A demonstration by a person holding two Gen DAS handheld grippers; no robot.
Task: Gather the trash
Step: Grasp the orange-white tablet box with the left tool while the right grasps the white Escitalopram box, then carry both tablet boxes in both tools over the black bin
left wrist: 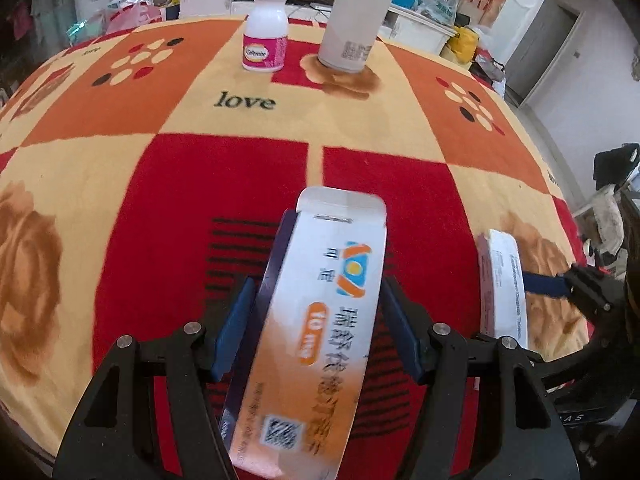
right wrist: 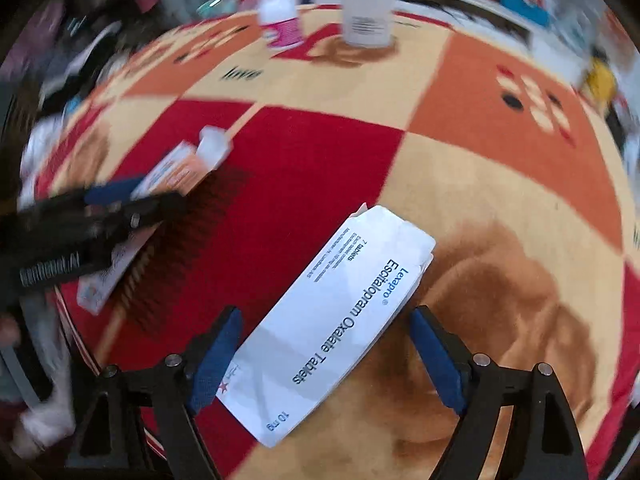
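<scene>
Left wrist view. Left gripper [left wrist: 316, 328]: blue pads clamped on the sides of one orange-and-white medicine box [left wrist: 316, 320], carried above the patterned blanket [left wrist: 160, 200]. Advice: hold the squeeze light, since the thin carton would likely crush or slip. Also entered: one pink-labelled white bottle [left wrist: 266, 28] and one grey cylindrical container [left wrist: 356, 20], both upright at the far edge; one white tablet box [left wrist: 504, 284] seen edge-on at right.

Right wrist view (blurred). Right gripper [right wrist: 324, 356]: fingers wide, straddling the white tablet box [right wrist: 336, 320], which lies askew on the blanket [right wrist: 480, 160]; pads clear of it. Advice: square the pads to the long sides before closing.

Count: boxes, two; bottles, one; containers, one; grippers, two.
</scene>
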